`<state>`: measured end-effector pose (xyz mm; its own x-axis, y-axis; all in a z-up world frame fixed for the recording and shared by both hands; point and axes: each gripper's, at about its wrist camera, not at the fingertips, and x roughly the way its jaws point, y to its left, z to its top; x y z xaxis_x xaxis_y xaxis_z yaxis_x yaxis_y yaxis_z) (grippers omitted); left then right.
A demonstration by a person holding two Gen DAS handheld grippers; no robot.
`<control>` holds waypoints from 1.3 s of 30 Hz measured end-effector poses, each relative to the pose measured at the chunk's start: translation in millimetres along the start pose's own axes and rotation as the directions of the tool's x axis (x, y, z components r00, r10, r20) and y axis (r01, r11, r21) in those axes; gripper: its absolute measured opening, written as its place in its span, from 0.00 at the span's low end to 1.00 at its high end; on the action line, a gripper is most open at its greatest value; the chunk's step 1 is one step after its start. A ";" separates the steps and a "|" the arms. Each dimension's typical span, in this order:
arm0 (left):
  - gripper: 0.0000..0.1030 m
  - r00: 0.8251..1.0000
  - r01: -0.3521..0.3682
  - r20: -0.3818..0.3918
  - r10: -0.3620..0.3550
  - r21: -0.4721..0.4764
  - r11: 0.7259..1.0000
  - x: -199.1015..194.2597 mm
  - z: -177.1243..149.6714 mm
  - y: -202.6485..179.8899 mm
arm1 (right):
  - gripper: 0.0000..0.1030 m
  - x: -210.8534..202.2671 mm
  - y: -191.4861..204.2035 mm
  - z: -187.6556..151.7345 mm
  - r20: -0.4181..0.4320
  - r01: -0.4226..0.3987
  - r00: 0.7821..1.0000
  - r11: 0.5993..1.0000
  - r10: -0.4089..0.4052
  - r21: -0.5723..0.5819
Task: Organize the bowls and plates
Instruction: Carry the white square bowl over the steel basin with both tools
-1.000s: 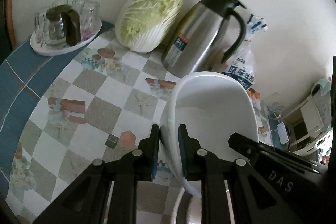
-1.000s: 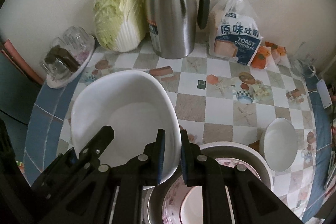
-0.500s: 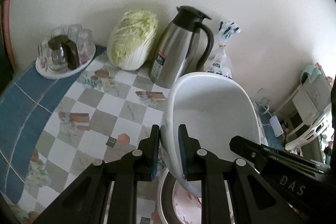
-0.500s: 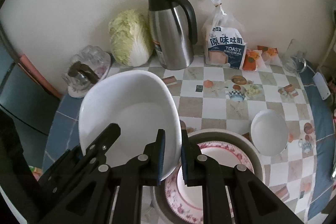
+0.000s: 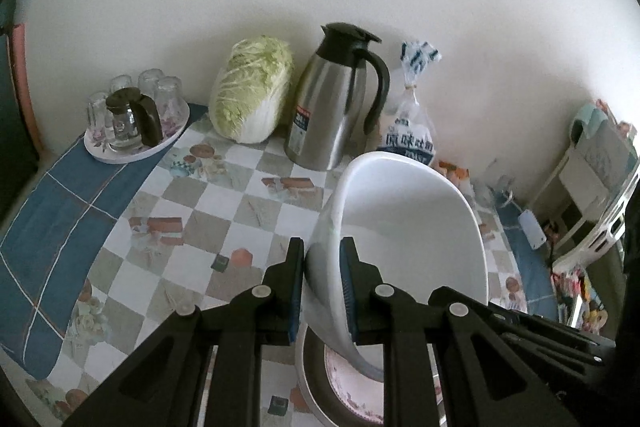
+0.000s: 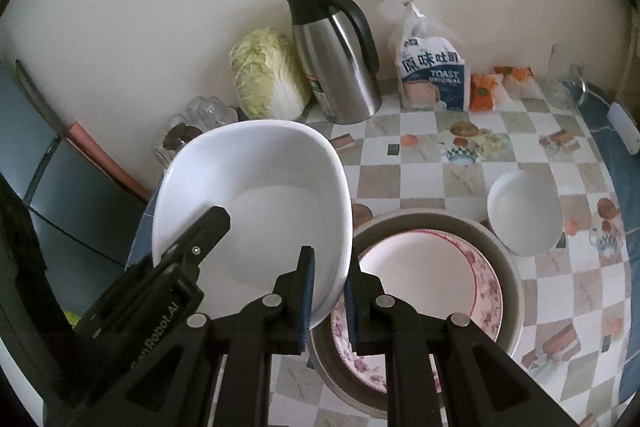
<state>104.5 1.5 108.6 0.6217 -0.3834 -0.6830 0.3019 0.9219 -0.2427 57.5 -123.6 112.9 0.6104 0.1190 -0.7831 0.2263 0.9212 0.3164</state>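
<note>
White bowl (image 6: 256, 195) lifted higher — table farther off.

Checked table (image 6: 416, 187): jug (image 6: 340, 67), cabbage (image 6: 268, 79), bread (image 6: 432, 75).

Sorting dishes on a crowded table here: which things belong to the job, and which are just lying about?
Job:
large white bowl, held by both grippers
floral plate
grey basin under the plate
small white bowl

Lying about:
cabbage
steel jug
toast bag
tray of glasses
</note>
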 end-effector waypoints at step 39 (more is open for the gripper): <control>0.18 0.996 -0.026 -0.084 0.042 0.189 0.982 39.1 -34.2 -76.9 | 0.16 -10.0 -96.5 -34.5 0.097 -0.104 0.991 0.978 0.088 0.179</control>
<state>80.9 -82.4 77.0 0.5708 -0.3380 -0.7483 0.4168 0.9045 -0.0907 3.4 -201.0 71.7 0.6985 0.1631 -0.6968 0.2935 0.8227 0.4868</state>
